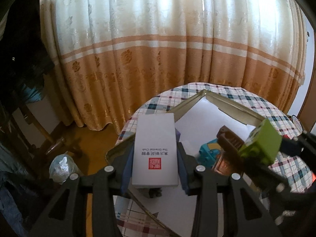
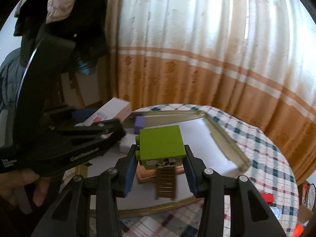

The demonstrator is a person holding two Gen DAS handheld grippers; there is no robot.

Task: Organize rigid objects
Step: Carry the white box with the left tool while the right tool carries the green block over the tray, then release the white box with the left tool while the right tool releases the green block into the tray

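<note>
Left wrist | left gripper (image 1: pixel 155 154) jaws clamp white box (image 1: pixel 155 150), lower centre; right gripper (image 2: pixel 161 167) jaws clamp green block (image 2: pixel 161 148); both over tray (image 2: pixel 227 144), likely for sorting

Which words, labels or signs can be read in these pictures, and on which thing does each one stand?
"The Oriental Club": on the white box in the left tool, seen upside down.
Chinese characters and a red seal, same box: too small to read.
White lettering on the left tool's black body: blurred, unreadable.
Green block: a cartoon picture, no words.
</note>
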